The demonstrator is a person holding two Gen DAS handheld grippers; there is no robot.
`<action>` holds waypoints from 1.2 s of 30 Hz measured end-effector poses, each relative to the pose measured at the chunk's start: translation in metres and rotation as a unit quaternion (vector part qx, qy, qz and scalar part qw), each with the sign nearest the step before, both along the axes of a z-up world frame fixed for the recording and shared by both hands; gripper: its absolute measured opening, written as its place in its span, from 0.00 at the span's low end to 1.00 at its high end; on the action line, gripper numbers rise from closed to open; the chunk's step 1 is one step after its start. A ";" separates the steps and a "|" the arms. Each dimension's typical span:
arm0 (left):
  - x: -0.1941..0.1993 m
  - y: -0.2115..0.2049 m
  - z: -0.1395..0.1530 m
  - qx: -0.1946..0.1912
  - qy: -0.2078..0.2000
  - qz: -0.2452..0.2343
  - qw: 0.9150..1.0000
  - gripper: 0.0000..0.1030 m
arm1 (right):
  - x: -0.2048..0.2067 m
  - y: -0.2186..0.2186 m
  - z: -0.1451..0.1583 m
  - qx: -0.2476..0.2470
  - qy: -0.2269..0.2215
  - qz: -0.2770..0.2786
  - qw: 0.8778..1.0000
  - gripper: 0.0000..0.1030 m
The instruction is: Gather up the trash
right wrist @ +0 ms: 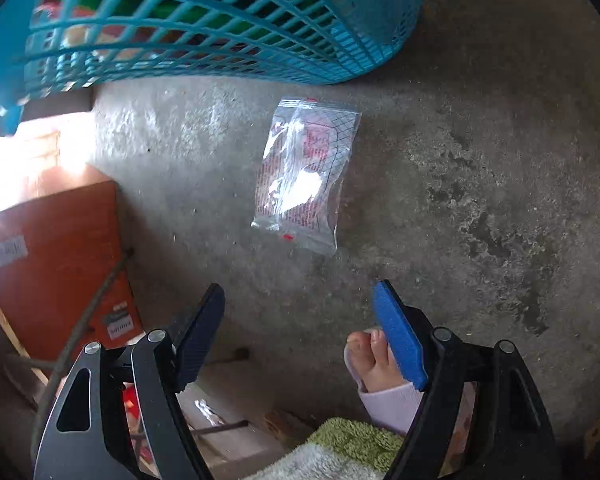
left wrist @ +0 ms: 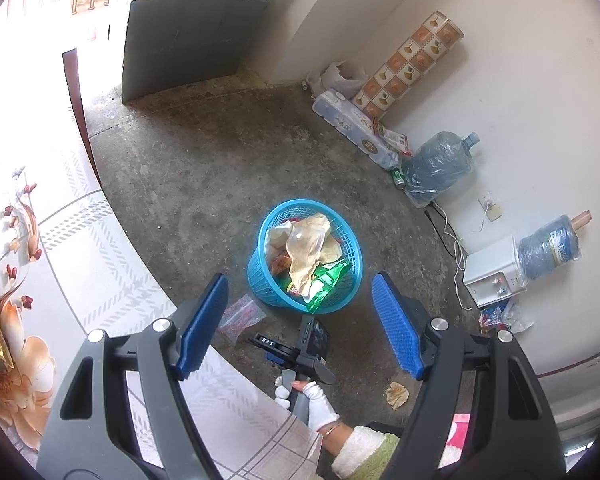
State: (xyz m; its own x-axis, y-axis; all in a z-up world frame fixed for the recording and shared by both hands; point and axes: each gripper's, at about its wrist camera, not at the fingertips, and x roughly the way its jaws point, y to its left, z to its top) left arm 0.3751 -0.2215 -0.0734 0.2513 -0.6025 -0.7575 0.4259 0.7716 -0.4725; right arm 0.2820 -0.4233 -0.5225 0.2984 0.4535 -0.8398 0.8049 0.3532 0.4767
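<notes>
Wrapper (right wrist: pixel 306 176), clear plastic, lies flat on the floor mid-frame in my right wrist view, straight ahead of the right claw (right wrist: pixel 299 334), which gapes wide and empty, long axis running roughly up-frame toward the blue basket (right wrist: pixel 220 40); left claw (left wrist: pixel 300 328) equally wide, farther off.

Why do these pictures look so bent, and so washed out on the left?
Both views are fisheye: in the left wrist view the wall and table edge bow into curves. Daylight there bleaches the upper left to white. In the right wrist view glare burns out the left edge, the blue basket is smeared by blur, and the clear plastic bag on the floor glints.
</notes>
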 end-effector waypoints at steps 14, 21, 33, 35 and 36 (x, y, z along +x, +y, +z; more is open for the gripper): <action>0.011 0.031 -0.006 0.003 -0.002 0.008 1.000 0.69 | 0.074 0.026 -0.056 -0.120 0.110 0.002 0.987 0.73; 0.012 0.042 -0.005 0.001 -0.007 0.017 1.000 0.69 | 0.098 0.028 -0.066 -0.163 0.149 0.081 0.972 0.61; -0.010 0.051 0.011 -0.017 -0.017 0.018 1.000 0.69 | 0.039 0.008 -0.060 -0.113 0.133 0.068 0.982 0.07; -0.018 0.054 0.016 -0.021 -0.021 0.019 0.999 0.69 | 0.019 0.005 -0.054 -0.107 0.124 0.063 0.984 0.06; -0.022 0.055 0.019 -0.023 -0.024 0.019 0.999 0.69 | 0.010 0.002 -0.049 -0.103 0.118 0.059 0.986 0.06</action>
State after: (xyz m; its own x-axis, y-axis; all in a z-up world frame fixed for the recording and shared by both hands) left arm 0.3536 -0.1662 -0.0547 0.3100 -0.6263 -0.7153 0.4189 0.7654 -0.4886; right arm 0.2920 -0.4212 -0.5713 0.0395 0.2868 -0.9572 0.8318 0.5213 0.1905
